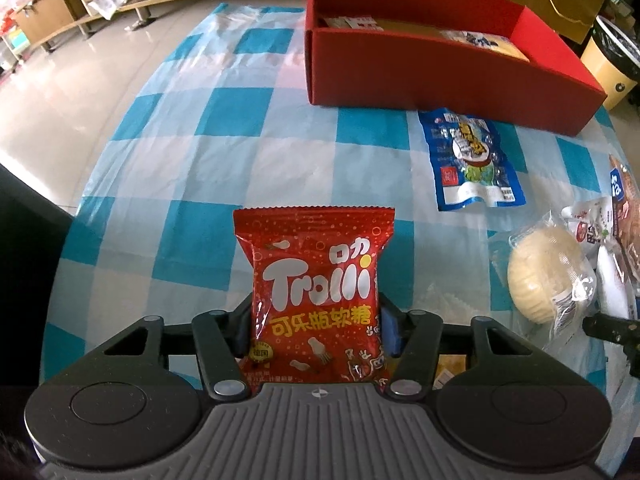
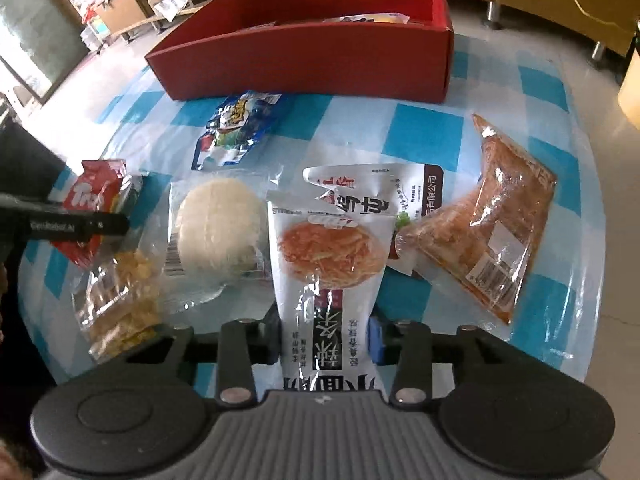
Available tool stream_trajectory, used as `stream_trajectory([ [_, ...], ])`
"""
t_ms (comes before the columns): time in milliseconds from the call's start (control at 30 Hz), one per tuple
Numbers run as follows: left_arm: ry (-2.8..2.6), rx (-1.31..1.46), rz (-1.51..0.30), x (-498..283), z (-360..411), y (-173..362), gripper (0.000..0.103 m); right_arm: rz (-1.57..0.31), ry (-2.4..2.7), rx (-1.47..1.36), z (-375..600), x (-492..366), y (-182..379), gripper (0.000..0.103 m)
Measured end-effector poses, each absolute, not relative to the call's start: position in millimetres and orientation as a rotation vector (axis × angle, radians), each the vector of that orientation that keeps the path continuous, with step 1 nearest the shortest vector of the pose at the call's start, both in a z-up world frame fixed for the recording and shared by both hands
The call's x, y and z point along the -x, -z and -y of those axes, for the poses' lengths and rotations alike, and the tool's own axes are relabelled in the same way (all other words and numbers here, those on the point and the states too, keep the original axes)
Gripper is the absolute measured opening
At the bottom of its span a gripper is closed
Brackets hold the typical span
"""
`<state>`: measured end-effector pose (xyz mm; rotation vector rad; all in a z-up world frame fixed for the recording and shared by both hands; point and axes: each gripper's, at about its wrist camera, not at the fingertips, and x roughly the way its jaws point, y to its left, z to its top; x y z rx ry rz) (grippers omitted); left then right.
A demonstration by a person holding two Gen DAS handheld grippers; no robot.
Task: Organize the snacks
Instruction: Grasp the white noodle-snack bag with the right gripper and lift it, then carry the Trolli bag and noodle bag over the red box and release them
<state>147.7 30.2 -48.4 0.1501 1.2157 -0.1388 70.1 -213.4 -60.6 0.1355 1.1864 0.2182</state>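
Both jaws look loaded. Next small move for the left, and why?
Probably lift the left gripper a little and carry the red candy bag toward the red box. Its jaws press on the bag's sides, so the grip looks made. The box stands open beyond the checked tablecloth, with only a blue packet near that path.

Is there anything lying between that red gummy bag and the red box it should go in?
Nothing visible blocks it. The red gummy bag sits in the left gripper; bare checked cloth runs up to the red box. The blue packet lies off to the right.
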Motion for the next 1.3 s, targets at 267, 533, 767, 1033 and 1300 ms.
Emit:
stream_trajectory([
  [267, 0.144, -0.09, -1.187, -150, -39, 35, 0.065, -1.128, -0.229, -0.149, 215, -63, 41, 0.034],
  [533, 0.158, -0.08, -1.17, -149, -35, 29, 0.065, -1.079, -0.234, -0.153, 212, -69, 26, 0.034],
  [767, 0.172, -0.074, -1.15, -149, -28, 21, 0.065, -1.051, -0.247, -0.135, 203, -79, 17, 0.034],
  [1033, 0.197, -0.068, -1.13, -150, -18, 13, 0.065, -1.018, -0.254, -0.121, 196, -87, 9, 0.034],
  [1300, 0.21, -0.067, -1.113, -151, -10, 7, 0.065, -0.992, -0.252, -0.121, 196, -94, 2, 0.034],
])
